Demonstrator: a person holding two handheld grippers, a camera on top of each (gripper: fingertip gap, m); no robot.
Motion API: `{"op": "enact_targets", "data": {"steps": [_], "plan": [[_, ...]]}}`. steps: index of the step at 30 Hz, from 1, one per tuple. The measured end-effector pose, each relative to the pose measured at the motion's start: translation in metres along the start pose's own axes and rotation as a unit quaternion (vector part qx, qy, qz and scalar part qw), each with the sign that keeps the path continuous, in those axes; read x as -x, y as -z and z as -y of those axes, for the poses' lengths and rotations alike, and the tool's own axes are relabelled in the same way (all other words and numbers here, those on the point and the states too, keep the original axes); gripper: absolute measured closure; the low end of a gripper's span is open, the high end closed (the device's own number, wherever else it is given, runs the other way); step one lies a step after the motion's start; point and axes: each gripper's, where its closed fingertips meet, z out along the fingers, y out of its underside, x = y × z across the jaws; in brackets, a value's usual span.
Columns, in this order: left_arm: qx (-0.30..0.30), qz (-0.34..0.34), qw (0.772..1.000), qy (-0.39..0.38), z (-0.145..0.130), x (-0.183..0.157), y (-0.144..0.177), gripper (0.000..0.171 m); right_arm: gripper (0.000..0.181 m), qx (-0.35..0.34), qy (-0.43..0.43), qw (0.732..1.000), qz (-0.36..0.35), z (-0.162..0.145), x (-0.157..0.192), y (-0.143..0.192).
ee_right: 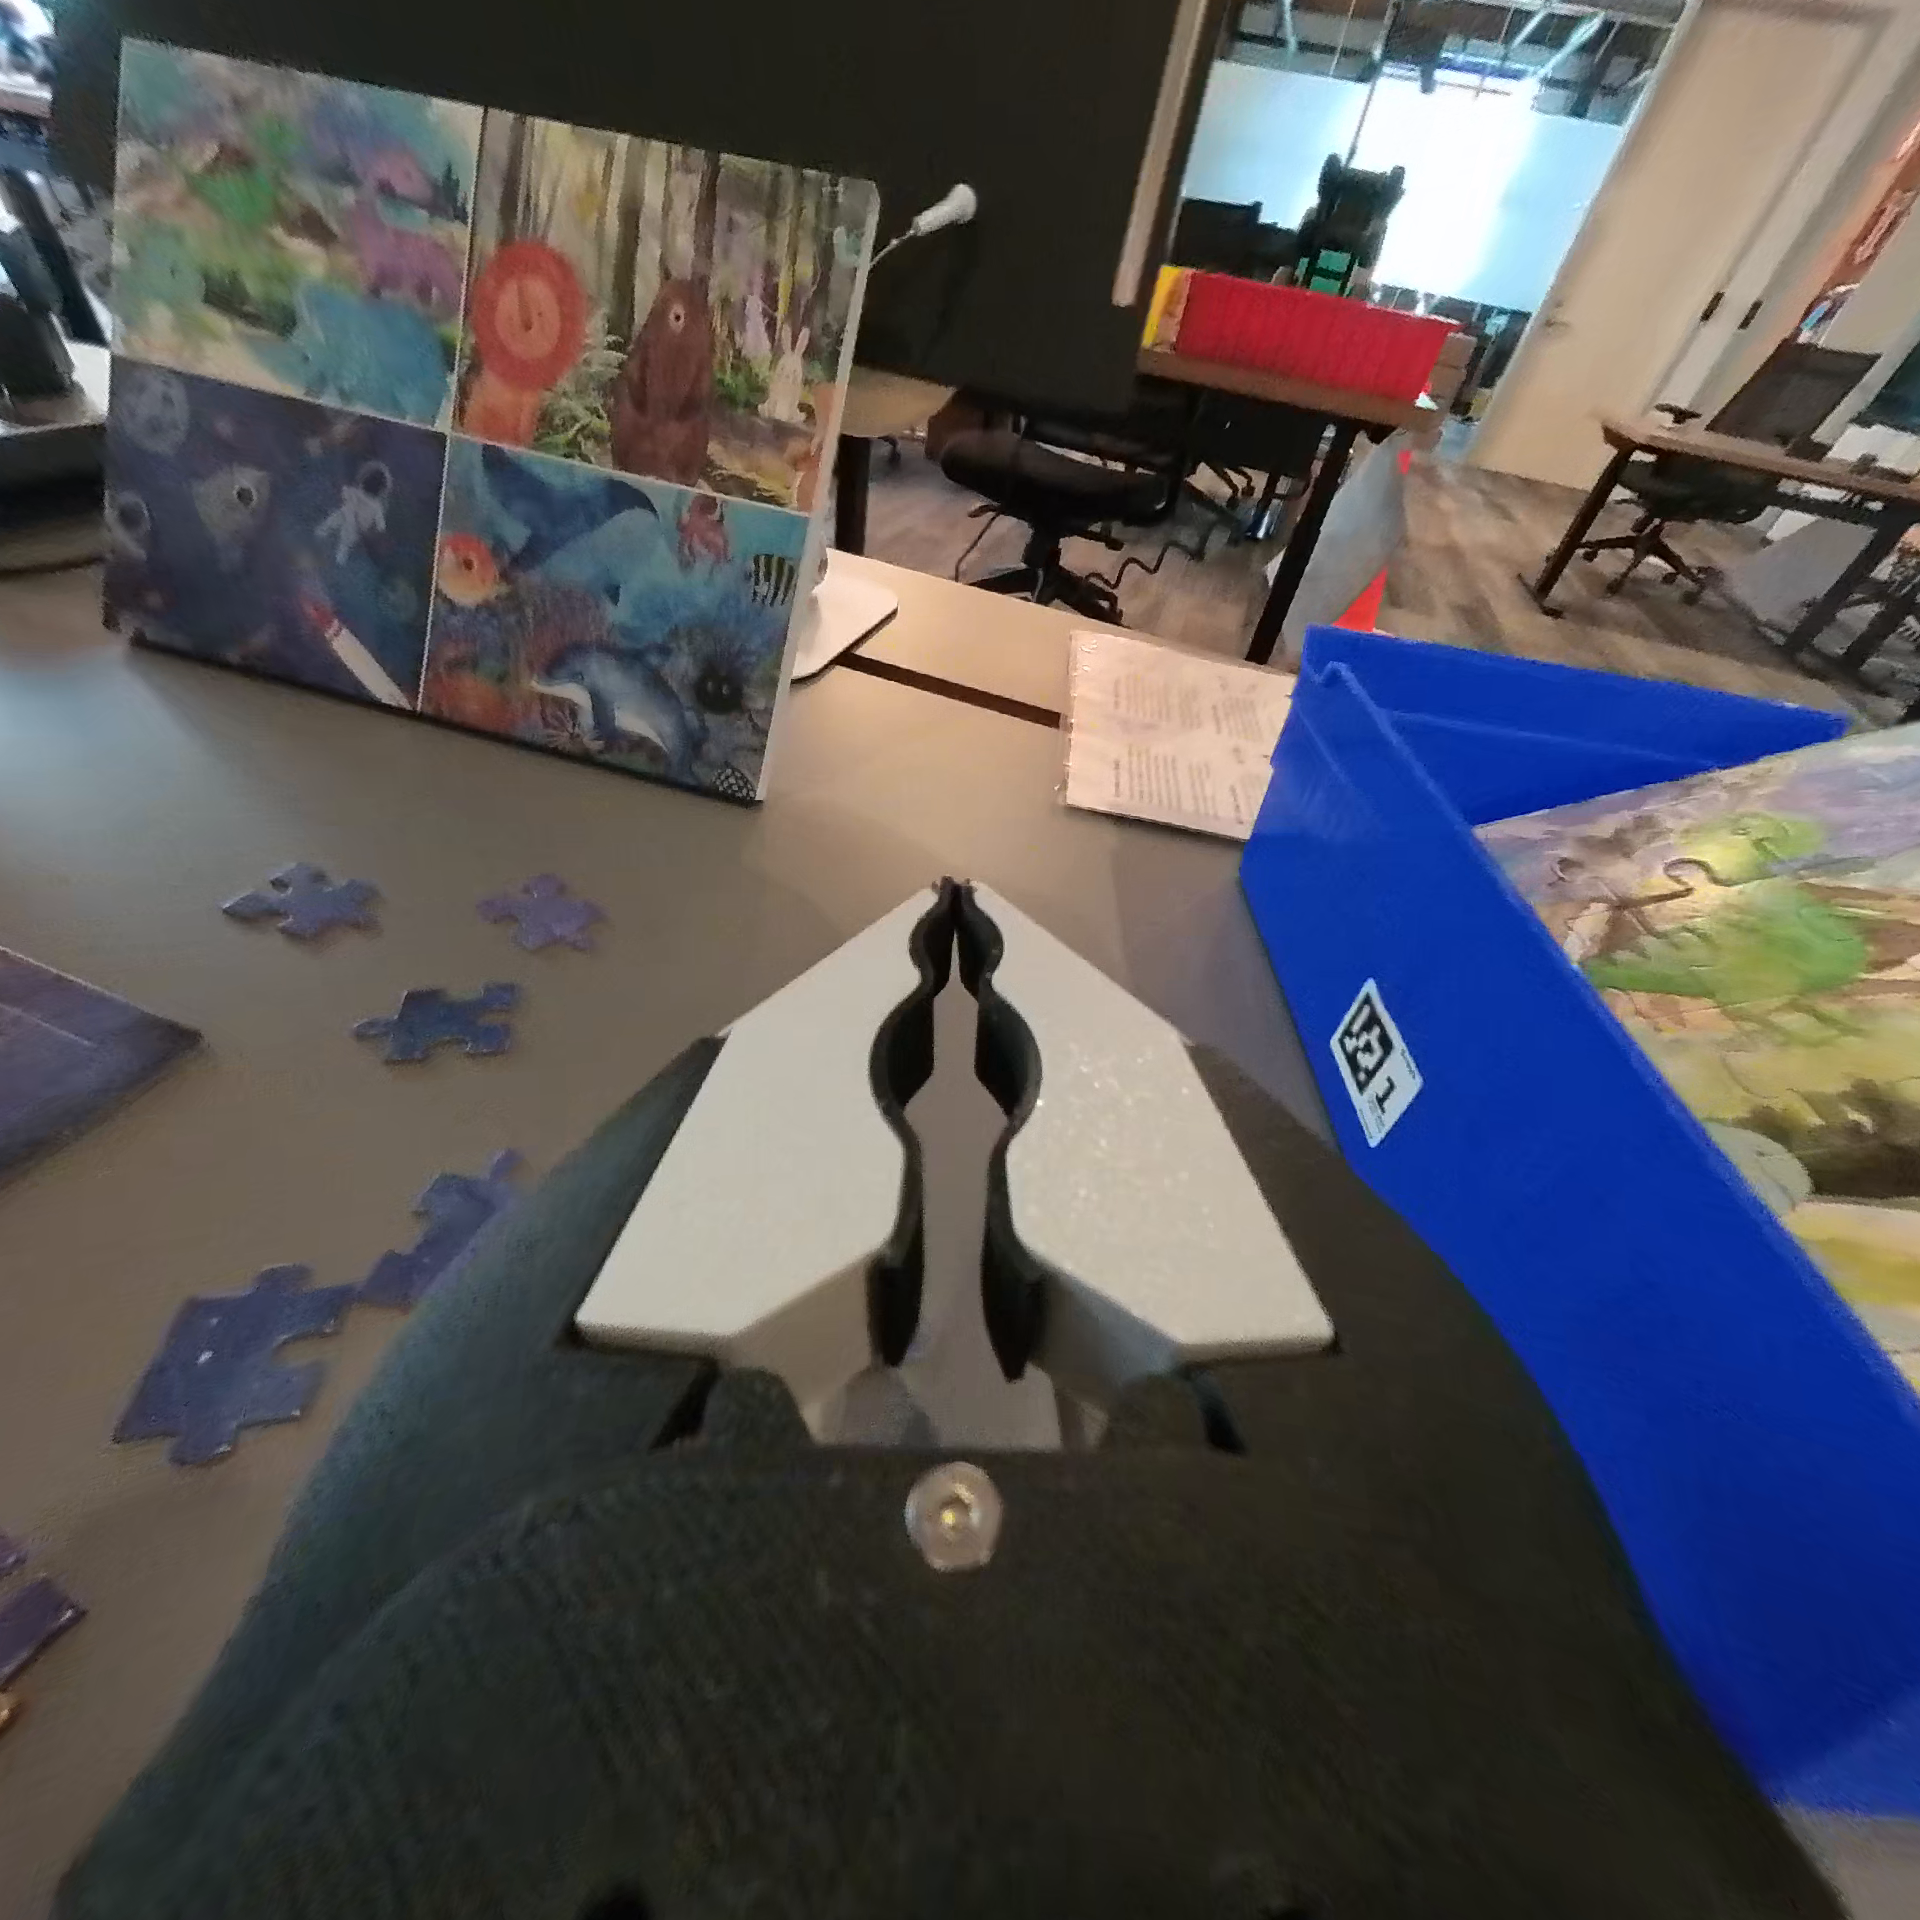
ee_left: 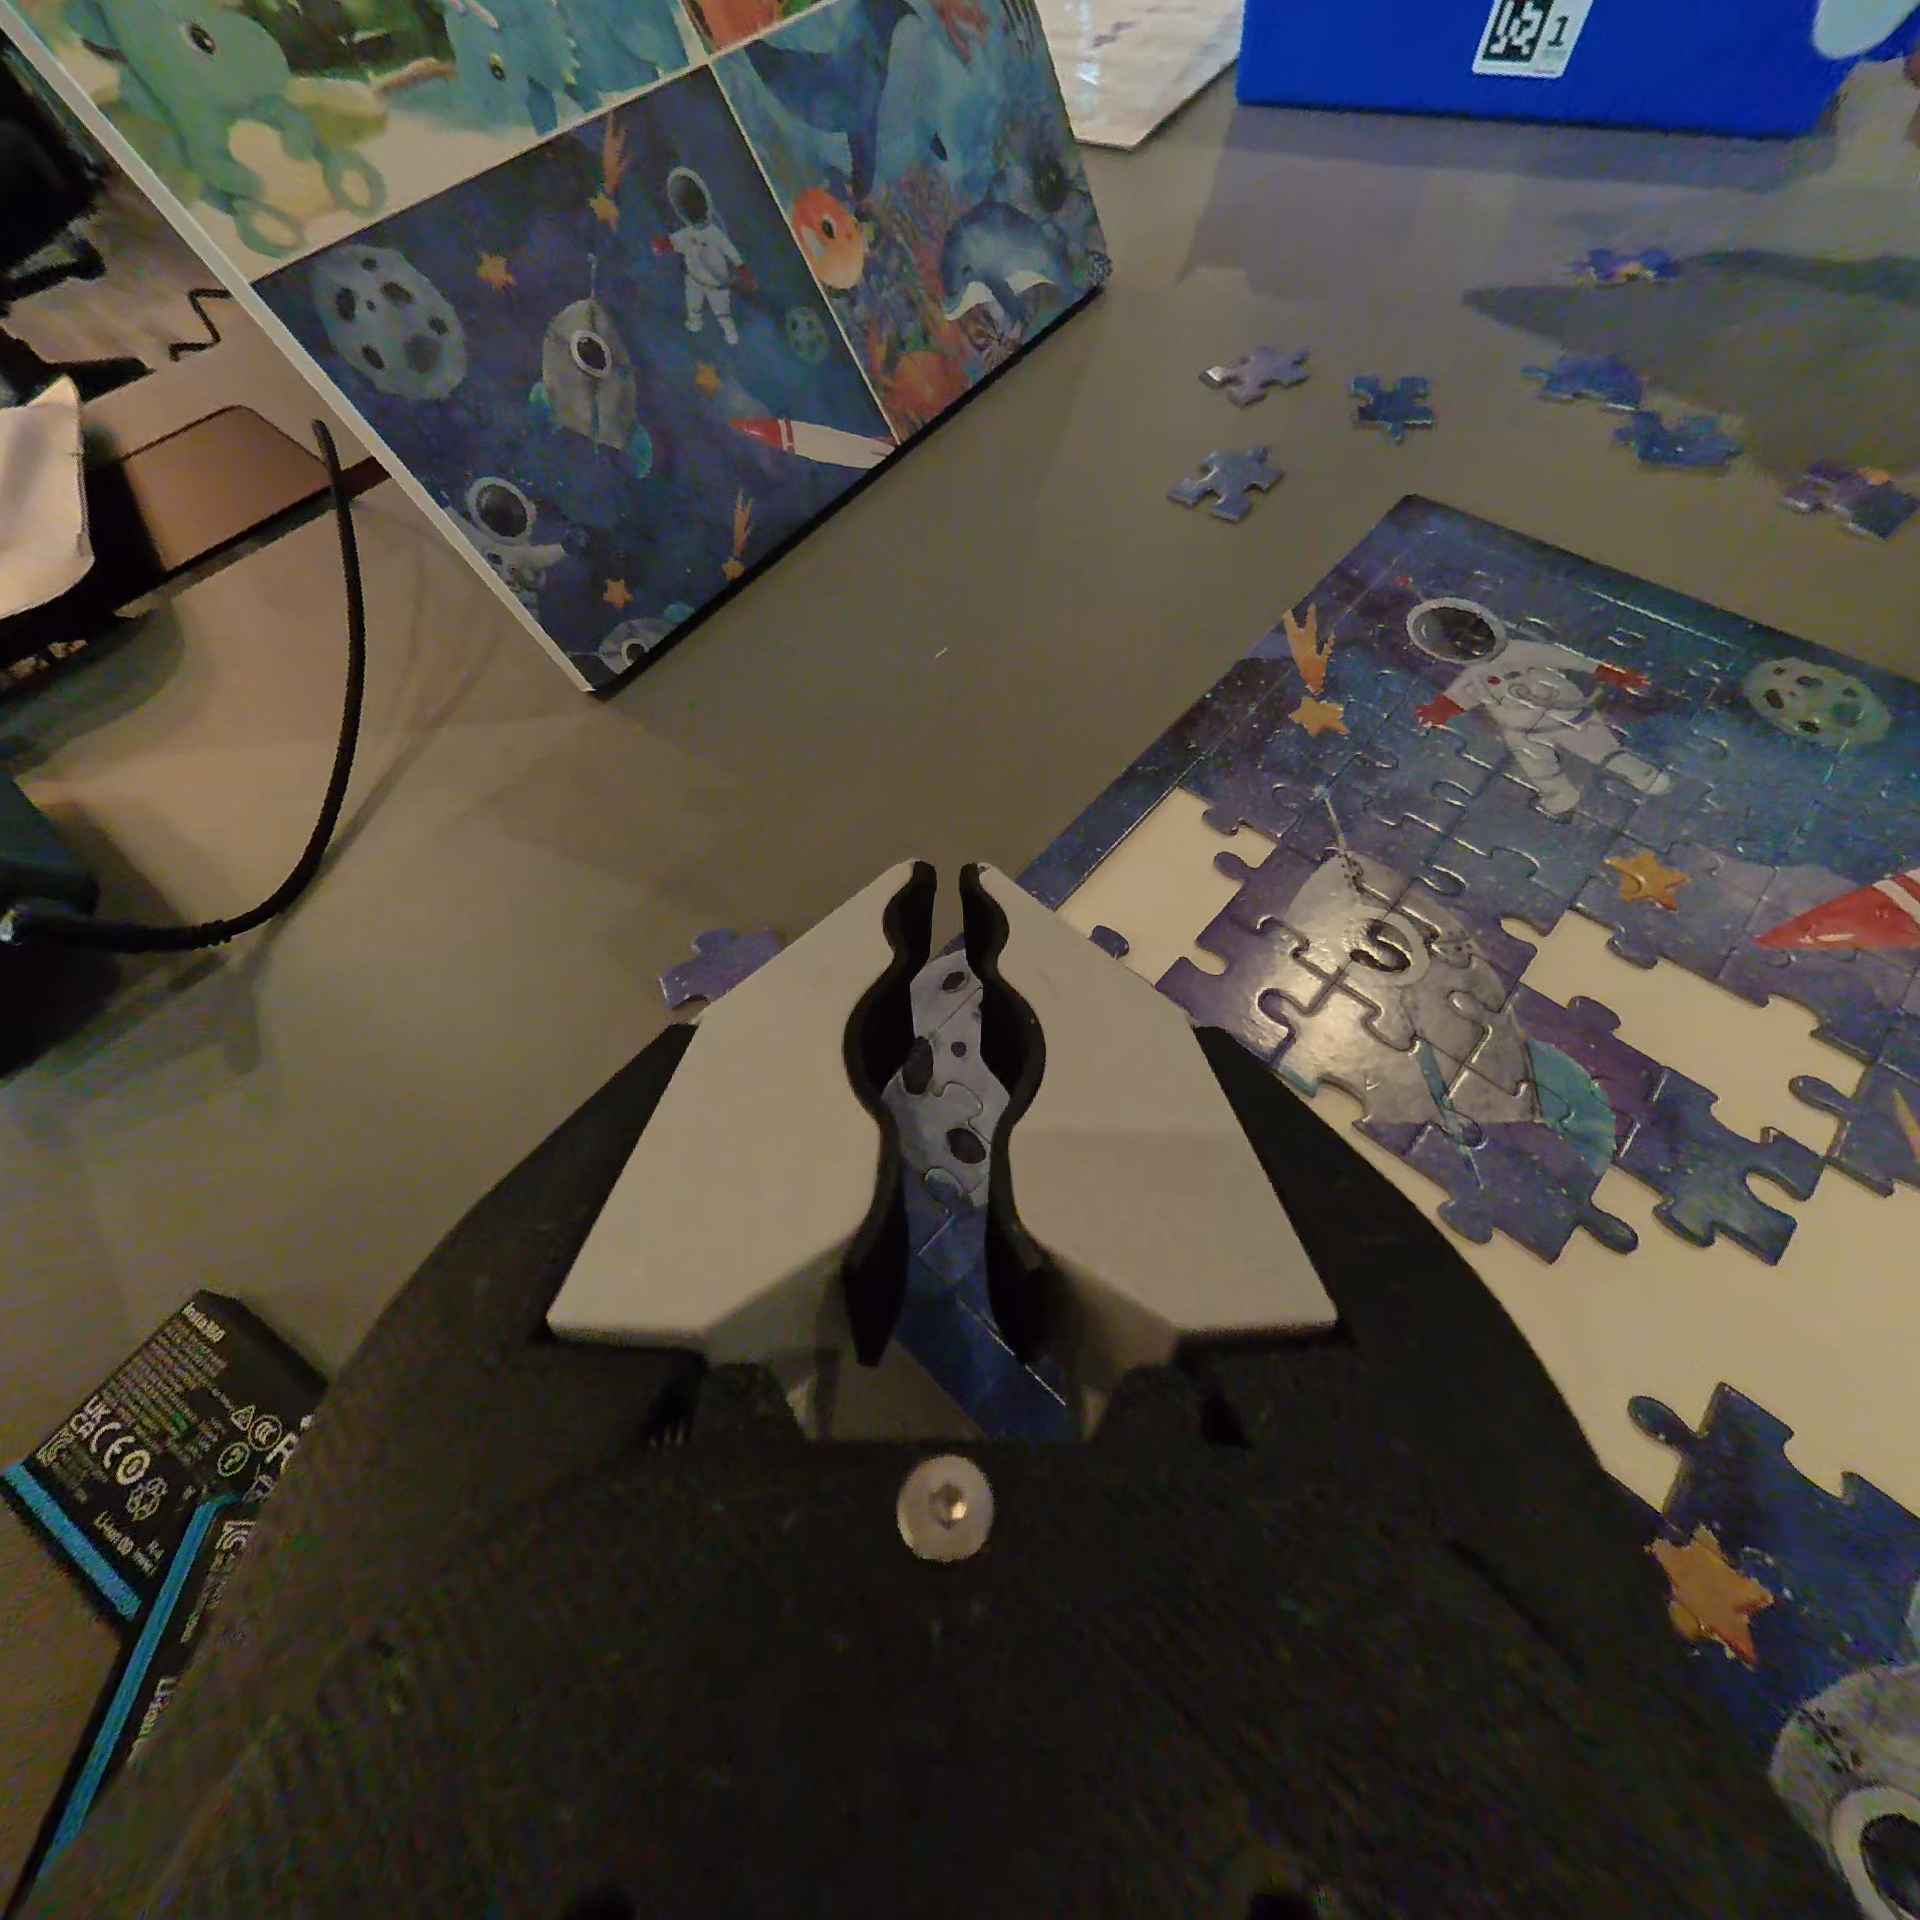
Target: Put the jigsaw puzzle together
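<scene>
With my left tongs [ee_left: 945, 883] nearly closed over the space puzzle [ee_left: 1455, 935] and my right tongs [ee_right: 958, 899] shut on nothing, about half is joined, white gaps remaining and loose pieces [ee_right: 431, 1023] scattered near the table's far edge.

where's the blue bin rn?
Right wrist view: blue bin sits right of the right gripper on the grey table, just past a printed sheet.

My left gripper [ee_left: 948, 883] sits nearly closed above the half-done space puzzle [ee_left: 1538, 935], loose pieces [ee_left: 1226, 483] scattered on the counter [ee_left: 935, 665].
</scene>
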Motion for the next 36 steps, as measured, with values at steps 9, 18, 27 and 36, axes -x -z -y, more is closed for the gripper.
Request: {"op": "enact_targets", "data": {"steps": [9,18,27,36], "plan": [[0.005,-0.001,1.0,-0.004,-0.002,-0.001,-0.001,0.168,0.181,0.012,0.007,1.0,0.008,-0.005,0.006,-0.004],[0.01,0.0,1.0,-0.007,-0.003,-0.001,-0.002,0.167,0.181,0.036,-0.016,0.999,0.021,-0.013,0.01,-0.007],[0.014,0.003,1.0,-0.01,-0.005,-0.001,-0.003,0.167,0.181,0.073,-0.064,0.994,0.041,-0.026,0.012,-0.01],[0.016,0.008,1.0,-0.012,-0.005,0.001,-0.004,0.167,0.181,0.089,-0.039,0.994,0.041,-0.032,0.017,-0.012]]}}
